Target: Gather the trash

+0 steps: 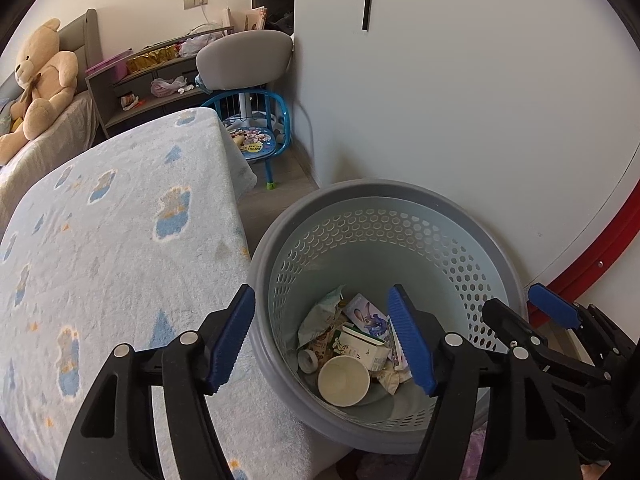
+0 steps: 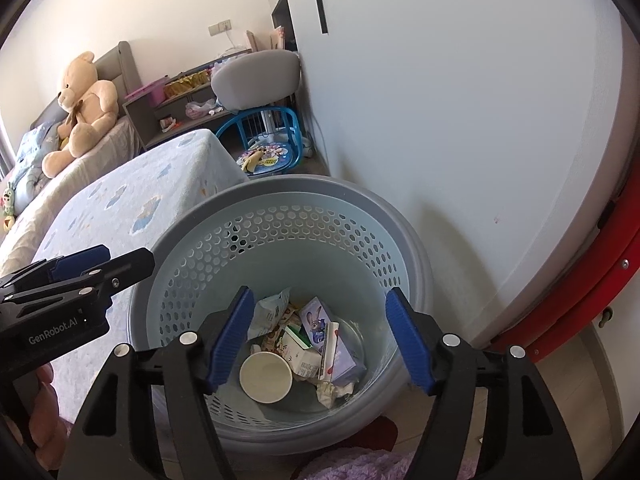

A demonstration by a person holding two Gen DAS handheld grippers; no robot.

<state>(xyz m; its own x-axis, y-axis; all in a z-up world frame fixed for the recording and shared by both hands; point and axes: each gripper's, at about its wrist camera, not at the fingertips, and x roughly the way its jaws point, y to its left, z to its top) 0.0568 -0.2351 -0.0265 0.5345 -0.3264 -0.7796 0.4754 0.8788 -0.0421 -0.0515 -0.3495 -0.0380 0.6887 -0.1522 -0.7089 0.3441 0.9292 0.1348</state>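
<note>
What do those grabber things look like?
Both grabbers, left gripper and right gripper, are black plastic with silver rivets. Their jaws wear ridged blue pads. The left one has white lettering, "GenRobot.AI", on its side. No cables or sleeves show.

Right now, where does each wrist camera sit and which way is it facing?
Left wrist: on the left gripper, angled down past the bed edge into the trash basket; own open fingers, plus the right gripper at right.
Right wrist: on the right gripper, above the basket; own open fingers, the left gripper at left.
Shared: basket, paper cup, bed, teddy bear.
</note>
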